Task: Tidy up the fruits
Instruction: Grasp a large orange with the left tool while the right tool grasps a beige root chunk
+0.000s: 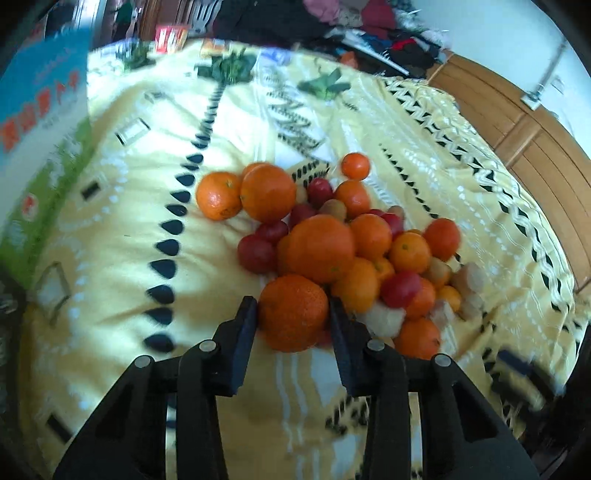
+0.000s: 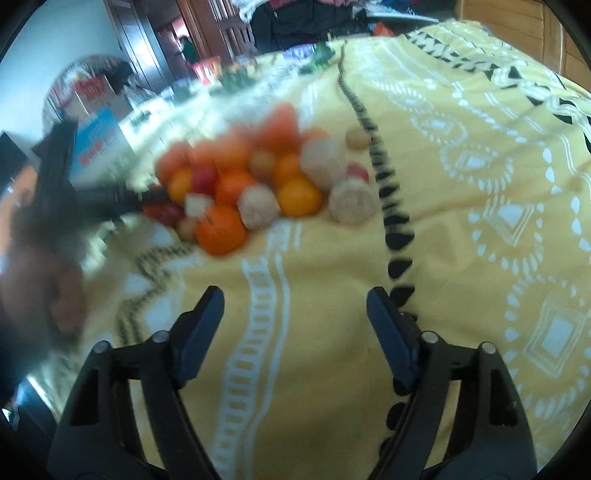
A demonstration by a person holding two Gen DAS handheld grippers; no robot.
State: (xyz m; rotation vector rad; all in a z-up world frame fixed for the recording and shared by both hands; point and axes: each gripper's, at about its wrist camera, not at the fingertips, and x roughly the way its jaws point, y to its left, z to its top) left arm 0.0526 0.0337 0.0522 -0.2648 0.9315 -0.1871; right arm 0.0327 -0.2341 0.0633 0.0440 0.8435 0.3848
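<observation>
Yellow patterned bedspread (image 1: 129,229) covers the whole work surface, black teardrop stripe and white geometric motifs across it. Blue and green printed box (image 1: 40,122) sits at the left edge of the left wrist view, blurred; red packets (image 1: 170,37) at the far end of the bed, clothes pile (image 1: 332,22) behind them, wooden panelling (image 1: 517,122) to the right. Fruit pile (image 1: 351,251) lies mid-bed, all touching: oranges of mixed size, small dark red round fruits, pale beige peeled-looking lumps on the right side. Two oranges (image 1: 247,194) sit at the pile's far left, pressed together. Left gripper (image 1: 293,314) is clamped on the nearest orange (image 1: 291,312), both black pads pressing its sides; this one is deep orange, rough dimpled skin, at the near edge of the pile and crowded by neighbours on the right and behind. Right gripper (image 2: 295,314) hangs over bare bedspread, jaws apart with nothing between them, pile (image 2: 258,177) well ahead and blurred in that view. Left gripper's black frame (image 2: 110,199) reaches into the pile from the left there. Pale lumps (image 2: 349,201) sit nearest the right gripper's side, beside the black stripe (image 2: 391,206).
</observation>
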